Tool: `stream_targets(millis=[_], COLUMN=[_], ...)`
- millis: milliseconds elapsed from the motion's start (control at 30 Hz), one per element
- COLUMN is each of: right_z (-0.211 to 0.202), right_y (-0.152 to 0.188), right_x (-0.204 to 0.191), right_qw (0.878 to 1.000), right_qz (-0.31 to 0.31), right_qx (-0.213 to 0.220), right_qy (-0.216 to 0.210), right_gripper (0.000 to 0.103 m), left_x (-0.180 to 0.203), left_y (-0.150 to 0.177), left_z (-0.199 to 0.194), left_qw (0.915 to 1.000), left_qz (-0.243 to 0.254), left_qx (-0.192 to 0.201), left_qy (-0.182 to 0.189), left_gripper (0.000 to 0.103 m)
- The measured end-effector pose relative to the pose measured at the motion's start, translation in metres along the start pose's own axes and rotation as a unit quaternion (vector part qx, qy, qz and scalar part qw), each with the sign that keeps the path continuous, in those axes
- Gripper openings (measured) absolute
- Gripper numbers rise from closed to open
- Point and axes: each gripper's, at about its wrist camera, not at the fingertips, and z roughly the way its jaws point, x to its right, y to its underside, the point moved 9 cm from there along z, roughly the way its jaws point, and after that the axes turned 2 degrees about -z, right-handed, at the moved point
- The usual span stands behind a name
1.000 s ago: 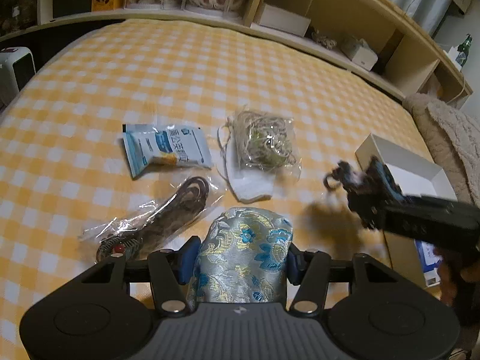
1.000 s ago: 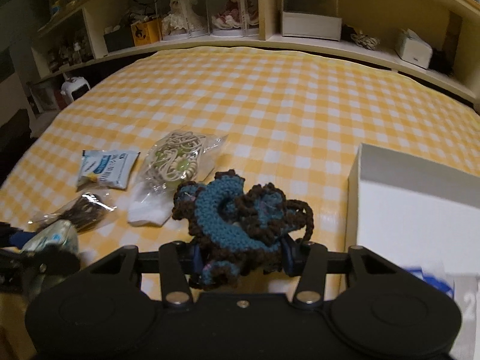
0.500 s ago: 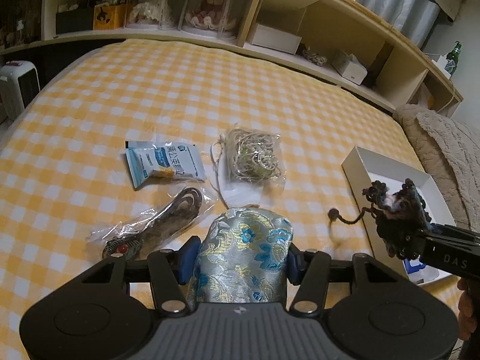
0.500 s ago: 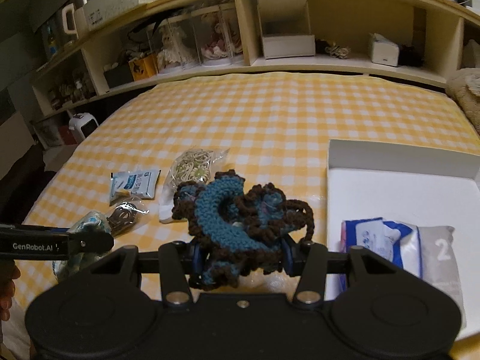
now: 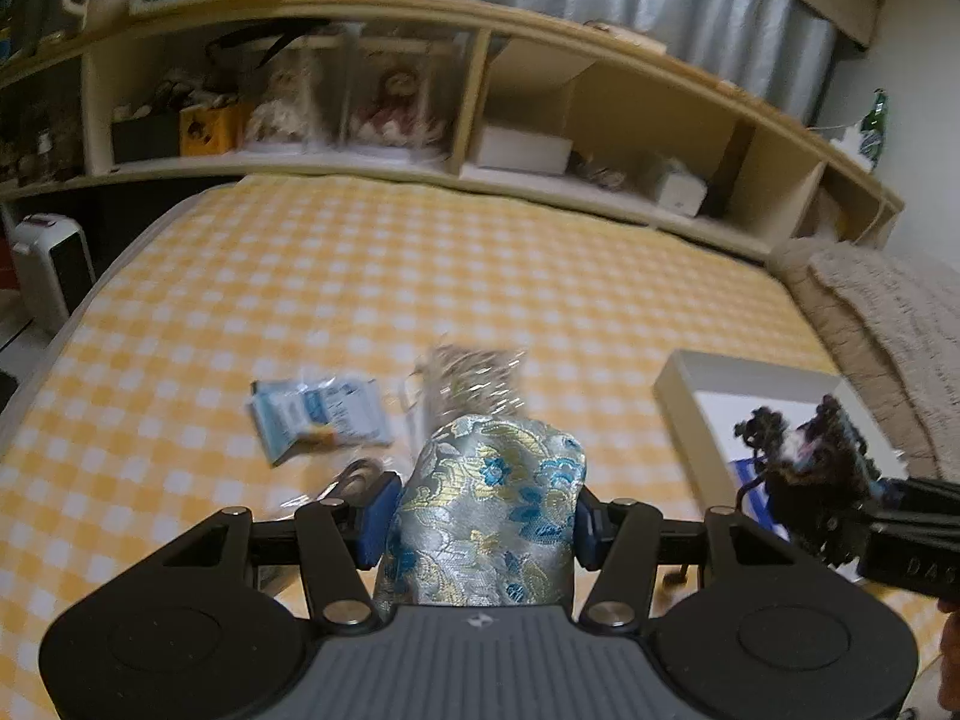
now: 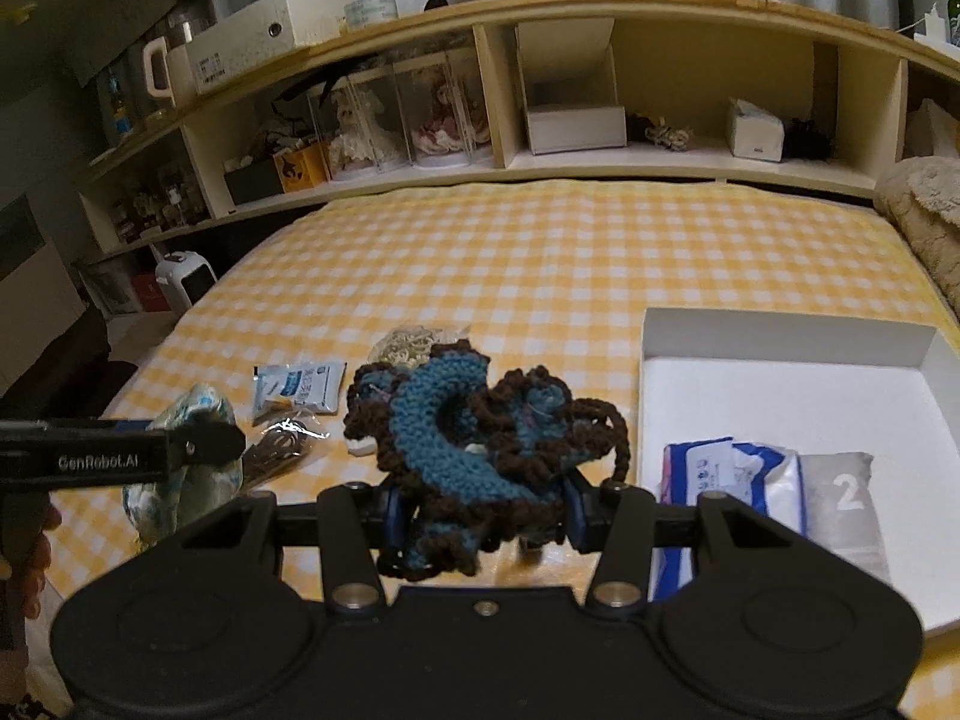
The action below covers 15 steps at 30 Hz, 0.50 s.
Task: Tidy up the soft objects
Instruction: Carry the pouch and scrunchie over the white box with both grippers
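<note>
My left gripper (image 5: 483,519) is shut on a silver brocade pouch (image 5: 489,510) with blue and gold flowers, held above the checked bed; the pouch also shows in the right wrist view (image 6: 192,420). My right gripper (image 6: 480,510) is shut on a blue and brown crochet piece (image 6: 474,426), held in the air left of the white box (image 6: 780,336); the crochet piece also shows in the left wrist view (image 5: 804,480). The box holds a blue and white packet (image 6: 726,474) and a grey packet (image 6: 846,498).
On the yellow checked bedspread (image 6: 570,252) lie a blue and white sachet (image 6: 300,387), a bag of pale cord (image 6: 408,345) and a clear bag with a dark item (image 6: 282,450). A wooden shelf unit (image 6: 600,84) runs behind the bed. A beige blanket (image 5: 888,324) lies at the right.
Both grippers have risen and tilted up with their loads, so the shelves fill more of each view. The right gripper with the crochet piece has moved closer to the white box.
</note>
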Motion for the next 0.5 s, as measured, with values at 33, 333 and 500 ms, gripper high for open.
stream_targets(millis=[33,333,500], right_z=[-0.005,-0.045,-0.071], right_y=[-0.001,-0.01,-0.015], right_x=[0.001,0.044,0.087], right_qw=[1.0,1.0,0.999], right_qz=[-0.001,0.01,0.021], right_qx=[0.004,0.017,0.028], right_qy=[0.0,0.014,0.04], right_gripper=[0.049,0.049,0.049], left_x=[0.005,0.085,0.14], left_y=[-0.003,-0.014,-0.023], left_z=[-0.003,-0.013,-0.012], left_qw=[1.0,0.9973,0.9931], left_qz=[0.001,0.044,0.068], left_qx=[0.003,0.017,0.027], left_qy=[0.005,0.056,0.092], left_gripper=[0.057,0.057,0.057])
